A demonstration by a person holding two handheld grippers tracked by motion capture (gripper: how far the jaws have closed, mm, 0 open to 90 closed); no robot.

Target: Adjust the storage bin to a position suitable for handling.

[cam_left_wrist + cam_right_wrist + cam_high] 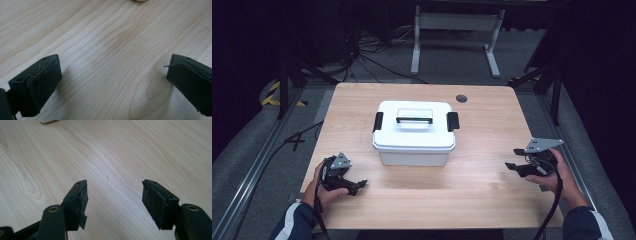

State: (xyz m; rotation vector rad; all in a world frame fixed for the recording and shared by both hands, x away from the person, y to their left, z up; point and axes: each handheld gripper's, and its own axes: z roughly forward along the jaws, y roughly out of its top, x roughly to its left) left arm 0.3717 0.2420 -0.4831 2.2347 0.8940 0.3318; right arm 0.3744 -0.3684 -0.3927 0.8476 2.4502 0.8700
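A white lidded storage box (414, 135) stands in the middle of the wooden table (472, 190), with a black carry handle (414, 119) on the lid and a black latch (453, 121) at each end. My left gripper (358, 187) lies low at the front left, pointing right, apart from the box. Its jaws are wide open over bare wood (112, 75). My right gripper (513, 158) is at the front right and points left toward the box. It is open too, with nothing between its pads (115, 200). A sliver of the box's white edge (47, 121) shows ahead of it.
A dark cable hole (461, 98) sits in the table's far right part. Beyond the table stand a white desk frame (457, 30) and loose cables (362, 60) on the grey floor. Yellow-black tape (272, 92) marks the floor at left.
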